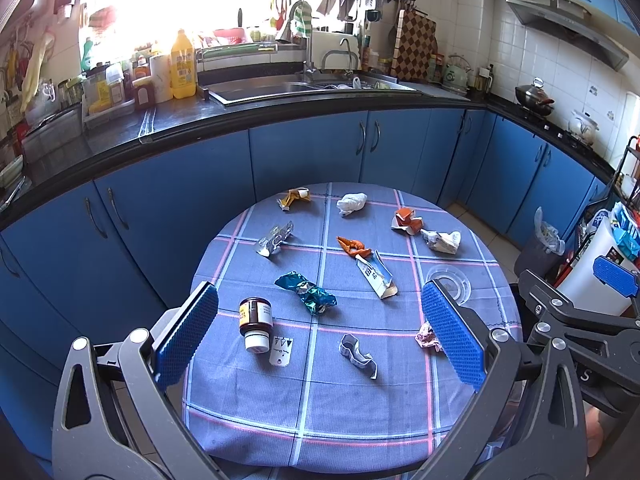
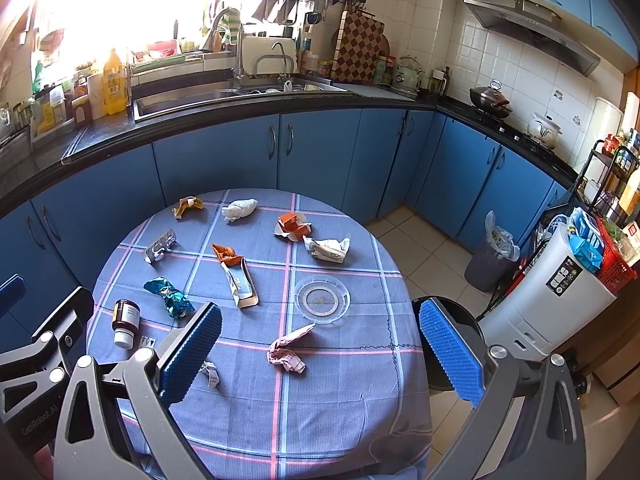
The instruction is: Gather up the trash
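You are hovering both claws above the round table (image 2: 340, 400), and everything you need to gather is lying scattered on its checked cloth, nothing yet in hand: your left gripper (image 1: 320, 330) is standing wide with nothing between its pads, and your right gripper (image 2: 320, 350) is gaping just as wide, also holding nothing. Working down by size, the flattened carton (image 2: 240, 282) near the middle is probably stiff card, so you will likely be pinching it across its narrow width rather than end to end. The brown jar (image 1: 256, 322) lying on its side near your left claw looks like the one heavy, hard, possibly breakable piece; it may roll, so take it squarely across the body, not the white cap. The teal foil wrapper (image 1: 308, 294) beside it is looking light, crinkly and slippery, so close on its bunched middle. The clear plastic lid (image 2: 322, 299) is lying flat and thin, so expect to be catching it by the rim. The pink crumpled wrapper (image 2: 286, 354) is sitting right between your right fingers' line of view, soft and weightless; squeeze its thickest knot. The lined bin (image 2: 494, 256) on the floor well to the right looks like one likely drop spot.
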